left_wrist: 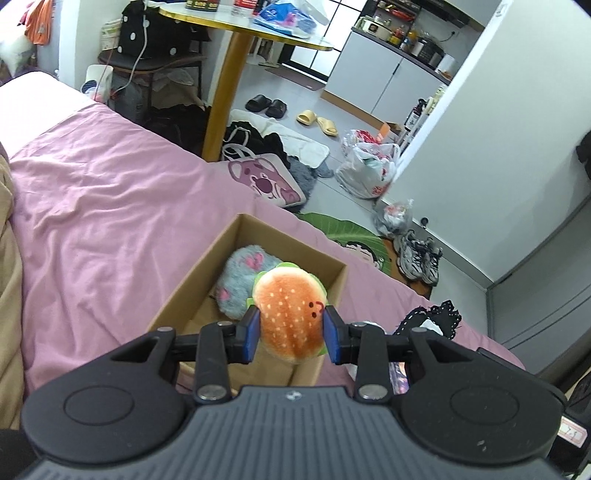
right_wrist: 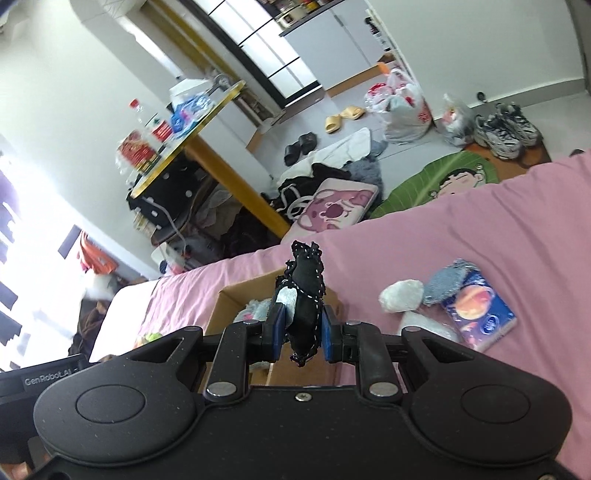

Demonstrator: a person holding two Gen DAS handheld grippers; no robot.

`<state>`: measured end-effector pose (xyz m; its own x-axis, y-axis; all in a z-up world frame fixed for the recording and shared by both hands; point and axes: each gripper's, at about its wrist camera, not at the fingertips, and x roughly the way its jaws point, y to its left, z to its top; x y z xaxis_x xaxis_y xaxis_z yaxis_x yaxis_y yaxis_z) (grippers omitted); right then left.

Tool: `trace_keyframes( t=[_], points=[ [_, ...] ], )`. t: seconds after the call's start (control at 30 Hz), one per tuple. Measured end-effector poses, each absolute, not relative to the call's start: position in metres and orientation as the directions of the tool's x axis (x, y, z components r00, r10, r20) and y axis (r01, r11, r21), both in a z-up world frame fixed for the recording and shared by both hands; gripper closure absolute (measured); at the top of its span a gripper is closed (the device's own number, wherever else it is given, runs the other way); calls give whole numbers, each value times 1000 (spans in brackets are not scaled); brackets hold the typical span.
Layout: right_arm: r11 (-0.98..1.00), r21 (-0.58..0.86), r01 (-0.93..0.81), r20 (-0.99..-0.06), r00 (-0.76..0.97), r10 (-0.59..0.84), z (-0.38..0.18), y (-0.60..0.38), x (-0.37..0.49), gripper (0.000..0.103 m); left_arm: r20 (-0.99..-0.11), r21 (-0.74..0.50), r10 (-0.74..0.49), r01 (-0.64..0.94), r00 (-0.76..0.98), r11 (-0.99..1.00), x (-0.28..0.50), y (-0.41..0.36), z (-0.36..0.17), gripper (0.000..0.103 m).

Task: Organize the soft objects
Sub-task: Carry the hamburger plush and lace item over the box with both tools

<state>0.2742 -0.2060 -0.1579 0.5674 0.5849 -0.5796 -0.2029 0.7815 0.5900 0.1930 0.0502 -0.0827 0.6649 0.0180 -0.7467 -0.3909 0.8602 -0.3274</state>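
Left gripper [left_wrist: 291,334], nearest the lens, jaws clamped on burger plush [left_wrist: 290,314]; blue pads [left_wrist: 252,334] pressing both sides of the bun, sesame dots + small face toward 3 o'clock side. Plush held over open cardboard box [left_wrist: 184,295], at approx frame centre in left wrist view.

Pink bedsheet [left_wrist: 110,206], biggest surface, spread from 9 o'clock through centre to 4 o'clock; wrinkled. Tan blanket edge [left_wrist: 7,258] at 9 o'clock.

Round table w/ gold rim [left_wrist: 236,22] at 12 o'clock, cluttered top, orange-yellow leg down to floor. White kitchen cabinets [left_wrist: 388,74] at 1 o'clock.

Box resting on sheet, flaps open; grey fuzzy plush w/ pink hearts [left_wrist: 240,280] inside, beyond the burger. Pink bear tote [left_wrist: 266,177] on floor past bed edge, at 12 o'clock of box. Green leaf rug [left_wrist: 343,229] at 2 o'clock of box. Plastic bags [left_wrist: 365,166], grey sneakers [left_wrist: 417,258], black slides [left_wrist: 266,105], yellow slides [left_wrist: 317,122] scattered on floor.

Right gripper [right_wrist: 301,334], jaws closed on black lace-trimmed cloth piece [right_wrist: 304,295], white stitching, standing up between pads, above box's [right_wrist: 236,295] near end. On sheet at 3 o'clock in right wrist view: tissue pack w/ planet print [right_wrist: 480,314], blue-grey knit item [right_wrist: 448,282] touching it, white fluffy ball [right_wrist: 400,295] just beside.
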Motion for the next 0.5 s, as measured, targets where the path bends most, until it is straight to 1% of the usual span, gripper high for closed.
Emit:
trace_keyframes(
  t=[0.3, 0.5],
  points=[
    [775, 568, -279, -575, 538, 616, -151, -179, 288, 83, -762, -319, 53, -445, 646, 836, 199, 72, -97, 68],
    [773, 560, -298, -582, 522, 623, -153, -168, 300, 83, -774, -327, 55, -474, 630, 818, 208, 84, -114, 68]
  ],
)
